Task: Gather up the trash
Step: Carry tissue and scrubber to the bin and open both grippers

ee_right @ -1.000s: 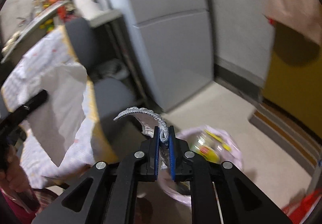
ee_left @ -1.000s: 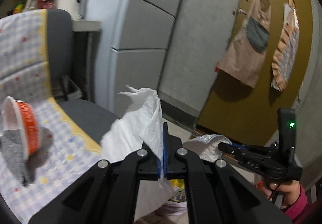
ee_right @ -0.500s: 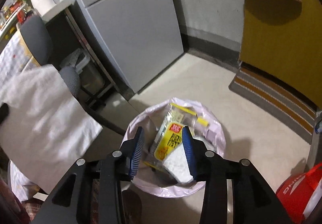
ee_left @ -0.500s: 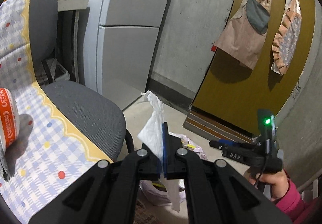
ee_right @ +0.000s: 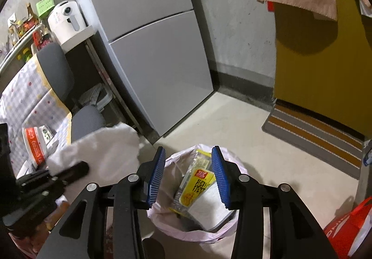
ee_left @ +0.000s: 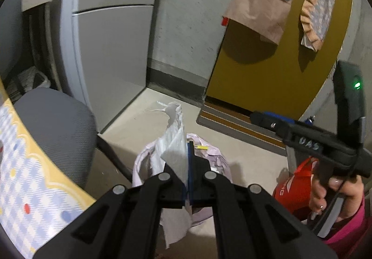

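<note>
My left gripper (ee_left: pixel 187 149) is shut on a white paper towel (ee_left: pixel 173 142) and holds it above the trash bin lined with a pale pink bag (ee_left: pixel 216 161). The towel also shows in the right wrist view (ee_right: pixel 104 149). My right gripper (ee_right: pixel 189 173) is open and empty, right over the bin (ee_right: pixel 167 224). The bin holds a yellow wrapper (ee_right: pixel 197 189) and white paper (ee_right: pixel 209 207). The right gripper also shows in the left wrist view (ee_left: pixel 258 117) to the right of the bin.
A grey chair (ee_right: pixel 86 119) and a checkered tablecloth (ee_left: pixel 28 184) with an orange cup (ee_right: pixel 33 145) are on the left. A grey fridge (ee_right: pixel 158 49) stands behind, a striped doormat (ee_right: pixel 313 138) by the yellow door, a red bag (ee_right: pixel 346 231) at the right.
My right gripper has opened and dropped its crumpled trash into the bin. My left gripper has carried the paper towel from over the table to above the bin.
</note>
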The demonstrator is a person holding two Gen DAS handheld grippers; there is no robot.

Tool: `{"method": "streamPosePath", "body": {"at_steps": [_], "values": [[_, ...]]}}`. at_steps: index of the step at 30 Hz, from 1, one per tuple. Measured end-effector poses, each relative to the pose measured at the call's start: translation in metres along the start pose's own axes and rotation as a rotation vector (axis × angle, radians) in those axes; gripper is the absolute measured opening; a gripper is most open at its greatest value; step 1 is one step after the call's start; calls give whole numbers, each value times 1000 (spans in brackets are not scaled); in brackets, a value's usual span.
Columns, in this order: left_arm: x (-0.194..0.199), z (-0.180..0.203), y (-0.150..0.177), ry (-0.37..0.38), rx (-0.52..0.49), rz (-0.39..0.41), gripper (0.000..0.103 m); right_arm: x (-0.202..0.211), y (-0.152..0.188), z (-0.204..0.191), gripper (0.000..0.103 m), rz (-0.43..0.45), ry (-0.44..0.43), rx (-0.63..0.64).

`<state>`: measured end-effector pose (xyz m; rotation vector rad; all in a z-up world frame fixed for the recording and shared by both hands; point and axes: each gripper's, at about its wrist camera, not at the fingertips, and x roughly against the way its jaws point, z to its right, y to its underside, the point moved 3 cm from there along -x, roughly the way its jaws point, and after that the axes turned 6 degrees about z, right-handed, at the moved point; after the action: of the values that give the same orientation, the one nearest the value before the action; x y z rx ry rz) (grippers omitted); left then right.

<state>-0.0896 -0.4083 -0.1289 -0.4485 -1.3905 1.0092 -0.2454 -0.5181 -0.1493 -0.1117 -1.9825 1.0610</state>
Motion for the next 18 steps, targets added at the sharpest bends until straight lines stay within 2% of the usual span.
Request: {"method": "streamPosePath", "body": {"at_steps": [5, 8, 9, 11, 13, 15, 18], "values": [[-26, 5, 6, 4, -21, -43, 0, 1, -2, 10, 45, 9, 10, -17], [-40, 3, 12, -20, -35, -68, 0, 0, -1, 15, 45, 7, 20, -26], [-47, 2, 15, -33, -40, -87, 3, 0, -1, 16, 45, 6, 22, -29], [-55, -1, 19, -56, -49, -101, 17, -1, 0, 17, 46, 4, 24, -30], [-62, -6, 23, -60, -50, -116, 40, -2, 0, 16, 47, 4, 21, -29], [-68, -11, 26, -50, -37, -133, 43, -2, 0, 16, 47, 3, 21, -26], [-69, -24, 28, -89, -1, -140, 43, -2, 1, 14, 48, 2, 20, -20]]}}
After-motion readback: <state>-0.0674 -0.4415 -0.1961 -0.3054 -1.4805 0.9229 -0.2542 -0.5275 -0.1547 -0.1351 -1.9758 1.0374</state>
